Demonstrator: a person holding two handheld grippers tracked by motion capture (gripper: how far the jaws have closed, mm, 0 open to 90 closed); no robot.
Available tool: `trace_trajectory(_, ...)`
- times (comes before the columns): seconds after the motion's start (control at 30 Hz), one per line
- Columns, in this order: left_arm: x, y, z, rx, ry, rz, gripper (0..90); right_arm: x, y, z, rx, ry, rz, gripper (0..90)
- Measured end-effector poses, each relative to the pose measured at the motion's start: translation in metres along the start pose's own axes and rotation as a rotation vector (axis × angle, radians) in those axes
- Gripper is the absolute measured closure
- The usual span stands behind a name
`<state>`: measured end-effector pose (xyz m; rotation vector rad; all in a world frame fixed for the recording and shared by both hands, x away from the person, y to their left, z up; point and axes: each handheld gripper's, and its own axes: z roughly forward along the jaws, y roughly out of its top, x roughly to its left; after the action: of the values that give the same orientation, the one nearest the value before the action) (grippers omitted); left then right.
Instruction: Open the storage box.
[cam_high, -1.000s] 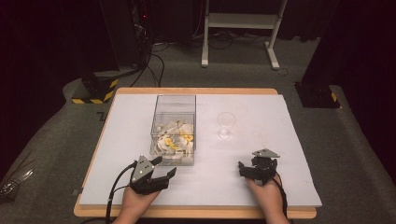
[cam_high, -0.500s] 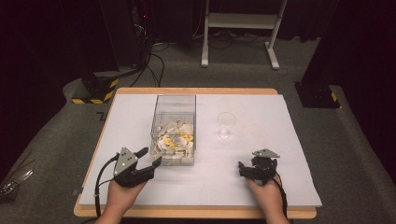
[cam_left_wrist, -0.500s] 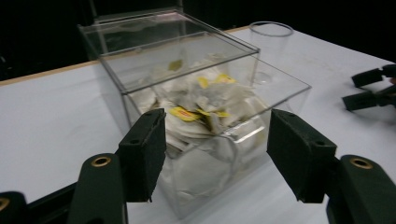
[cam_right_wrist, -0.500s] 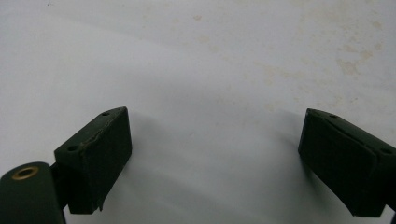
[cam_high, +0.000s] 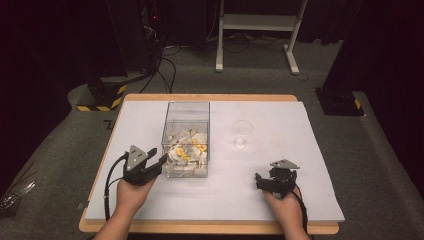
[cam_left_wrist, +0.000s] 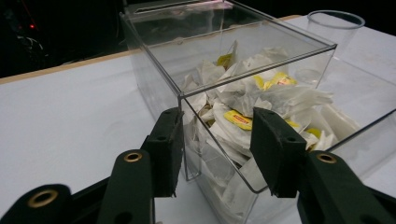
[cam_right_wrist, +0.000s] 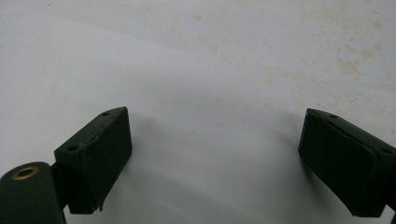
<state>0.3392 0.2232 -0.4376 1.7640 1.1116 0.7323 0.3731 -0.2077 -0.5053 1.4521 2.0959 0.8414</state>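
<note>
Your left gripper (cam_left_wrist: 217, 140), jaws just closing half-open around the clear box (cam_left_wrist: 261, 60) corner, grips nothing; squeezing may tip it.

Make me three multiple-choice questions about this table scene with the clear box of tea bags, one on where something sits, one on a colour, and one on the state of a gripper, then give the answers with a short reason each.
1. Where does the clear cup stand relative to the clear box in the high view?
A. To its right
B. To its left
C. Inside it

2. What colour are the tags on the tea bags in the box?
A. Blue
B. Yellow
C. Green

3. How does the left gripper stand at the box?
A. Shut tight with nothing between the jaws
B. Lying on its side far from the box
C. One jaw outside the box's near corner and one inside the wall

Answers:
1 A, the cup stands apart on the white table cover, to the right of the box.
2 B, yellow tags show among the white bags.
3 C, the left gripper view shows the jaws astride the corner wall; they have just been closing.
</note>
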Motion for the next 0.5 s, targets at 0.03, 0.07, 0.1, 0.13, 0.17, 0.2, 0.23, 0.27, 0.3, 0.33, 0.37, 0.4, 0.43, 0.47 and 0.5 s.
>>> trace_trajectory(0.03, 0.0, -0.001, 0.003, 0.0, 0.005, 0.0, 56.8, 0.0, 0.0, 0.0, 0.0, 0.0, 0.0, 9.7)
trace_trajectory(0.07, 0.0, -0.002, 0.004, 0.0, 0.008, -0.004, 57.8, 0.0, 0.0, 0.0, 0.0, 0.0, 0.0, 9.7)
trace_trajectory(0.1, 0.0, -0.003, 0.007, 0.002, 0.007, -0.009, 57.8, 0.0, 0.0, 0.0, 0.0, 0.0, 0.0, 9.7)
trace_trajectory(0.13, 0.0, -0.004, 0.009, 0.004, 0.006, -0.012, 57.7, 0.0, 0.0, 0.0, 0.0, 0.0, 0.0, 9.7)
trace_trajectory(0.17, 0.0, -0.004, 0.011, 0.004, 0.006, -0.015, 57.6, 0.0, 0.0, 0.0, 0.0, 0.0, 0.0, 9.7)
trace_trajectory(0.2, 0.0, -0.005, 0.012, 0.006, 0.007, -0.02, 57.6, 0.0, 0.0, 0.0, 0.0, 0.0, 0.0, 9.7)
trace_trajectory(0.23, 0.0, -0.007, 0.015, 0.004, 0.01, -0.028, 58.3, 0.0, 0.0, 0.0, 0.0, 0.001, 0.0, 9.7)
trace_trajectory(0.27, 0.0, -0.007, 0.015, 0.004, 0.01, -0.028, 59.3, 0.0, 0.0, 0.0, 0.0, 0.001, 0.0, 9.7)
trace_trajectory(0.3, 0.0, -0.008, 0.016, 0.0, 0.007, -0.036, 59.3, 0.0, 0.0, 0.0, 0.0, 0.001, 0.0, 9.7)
trace_trajectory(0.33, 0.0, -0.008, 0.016, -0.005, 0.005, -0.042, 60.0, 0.0, 0.0, 0.0, 0.0, 0.001, 0.0, 9.7)
trace_trajectory(0.37, 0.0, -0.008, 0.016, -0.007, 0.006, -0.044, 60.3, 0.0, 0.0, 0.0, 0.0, 0.001, 0.0, 9.7)
trace_trajectory(0.4, 0.0, -0.008, 0.017, -0.008, 0.008, -0.042, 60.5, 0.0, 0.0, 0.0, 0.0, 0.001, 0.0, 9.7)
trace_trajectory(0.43, 0.0, -0.008, 0.017, -0.008, 0.005, -0.043, 61.8, 0.0, 0.0, 0.0, 0.0, 0.001, 0.0, 9.7)
trace_trajectory(0.47, 0.0, -0.008, 0.018, -0.007, 0.004, -0.043, 62.7, 0.0, 0.0, 0.0, 0.0, 0.001, 0.0, 9.7)
trace_trajectory(0.5, 0.0, -0.009, 0.018, -0.008, 0.002, -0.043, 62.7, 0.0, 0.0, 0.0, 0.0, 0.001, 0.0, 9.7)
